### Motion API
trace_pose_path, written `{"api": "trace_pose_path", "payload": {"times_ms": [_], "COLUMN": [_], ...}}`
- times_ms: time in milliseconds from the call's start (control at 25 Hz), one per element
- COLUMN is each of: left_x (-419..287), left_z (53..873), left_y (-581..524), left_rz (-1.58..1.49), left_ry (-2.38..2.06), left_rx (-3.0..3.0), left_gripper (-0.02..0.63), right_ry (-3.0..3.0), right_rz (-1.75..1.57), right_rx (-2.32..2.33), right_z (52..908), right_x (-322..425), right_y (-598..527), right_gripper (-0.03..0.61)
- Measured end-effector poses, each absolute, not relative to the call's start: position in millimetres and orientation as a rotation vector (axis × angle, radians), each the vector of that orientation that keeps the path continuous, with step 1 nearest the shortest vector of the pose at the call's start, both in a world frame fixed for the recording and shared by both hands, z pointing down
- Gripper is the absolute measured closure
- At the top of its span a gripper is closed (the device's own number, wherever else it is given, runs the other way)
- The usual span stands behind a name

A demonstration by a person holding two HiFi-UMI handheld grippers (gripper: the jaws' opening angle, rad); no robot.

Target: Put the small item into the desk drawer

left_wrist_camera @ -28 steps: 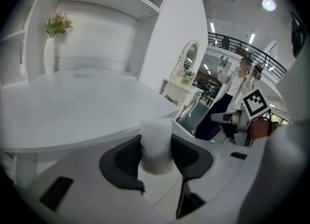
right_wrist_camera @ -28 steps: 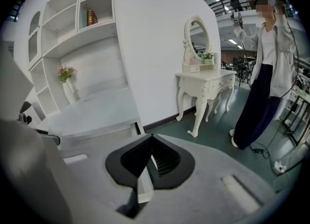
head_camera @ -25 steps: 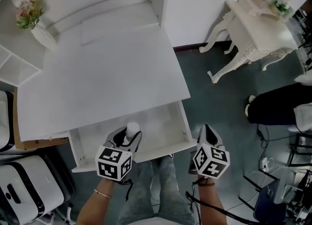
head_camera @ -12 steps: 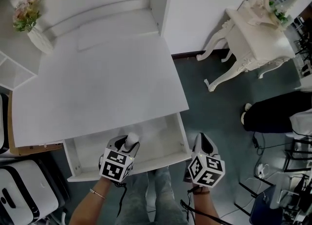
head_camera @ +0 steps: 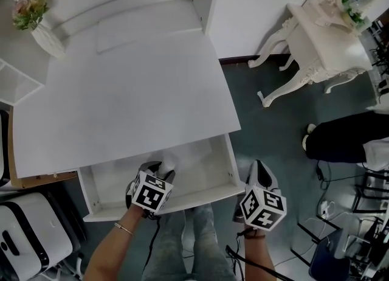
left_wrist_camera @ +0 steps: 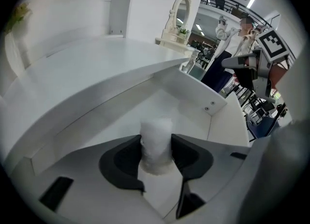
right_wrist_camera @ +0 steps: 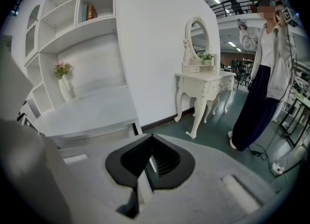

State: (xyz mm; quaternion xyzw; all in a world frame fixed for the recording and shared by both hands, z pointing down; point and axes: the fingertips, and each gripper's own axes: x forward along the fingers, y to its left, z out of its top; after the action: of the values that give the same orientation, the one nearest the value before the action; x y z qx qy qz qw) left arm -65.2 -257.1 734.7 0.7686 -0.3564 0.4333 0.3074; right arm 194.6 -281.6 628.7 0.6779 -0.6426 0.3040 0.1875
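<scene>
The small item (left_wrist_camera: 156, 143), a frosted white cylinder, stands upright between my left gripper's (left_wrist_camera: 156, 154) dark pads, which are shut on it. In the head view the left gripper (head_camera: 163, 168) and the item (head_camera: 168, 163) are down inside the open white desk drawer (head_camera: 206, 190), near its middle. The drawer's floor (left_wrist_camera: 162, 104) lies just below the item; I cannot tell whether they touch. My right gripper (head_camera: 259, 166) hangs off the drawer's front right corner, over the floor. Its jaws (right_wrist_camera: 151, 164) are shut with nothing in them.
The white desk top (head_camera: 134, 103) overhangs the drawer's back. A vase of flowers (head_camera: 41, 29) stands at its far left. A white dressing table (head_camera: 322, 42) and a standing person (head_camera: 346, 140) are to the right. A white case (head_camera: 30, 237) sits on the floor at the left.
My left gripper has carried the item forward and down, from above the drawer's front edge into the drawer. The right gripper has hardly moved.
</scene>
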Motion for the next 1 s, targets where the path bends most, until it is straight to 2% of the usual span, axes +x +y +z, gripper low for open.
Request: {"api": "trace_pose_path", "payload": {"times_ms": [760, 1000], "left_x": [-64.3, -64.5], "left_z": [767.9, 771.2], "left_y": [-255.0, -255.2], "left_rz": [1.229, 1.199], "left_ry": [-0.91, -0.897], "left_rx": [1.963, 1.954], "left_gripper": [0.435, 0.417], "right_ry": [-1.804, -1.817], "right_rz": [0.87, 0.873], "right_rx": [1.883, 1.876], "right_z": [640.7, 640.5], "right_x": [192.5, 193.1], "right_y": [-277.2, -278.0], "right_gripper": [0.572, 0.572]}}
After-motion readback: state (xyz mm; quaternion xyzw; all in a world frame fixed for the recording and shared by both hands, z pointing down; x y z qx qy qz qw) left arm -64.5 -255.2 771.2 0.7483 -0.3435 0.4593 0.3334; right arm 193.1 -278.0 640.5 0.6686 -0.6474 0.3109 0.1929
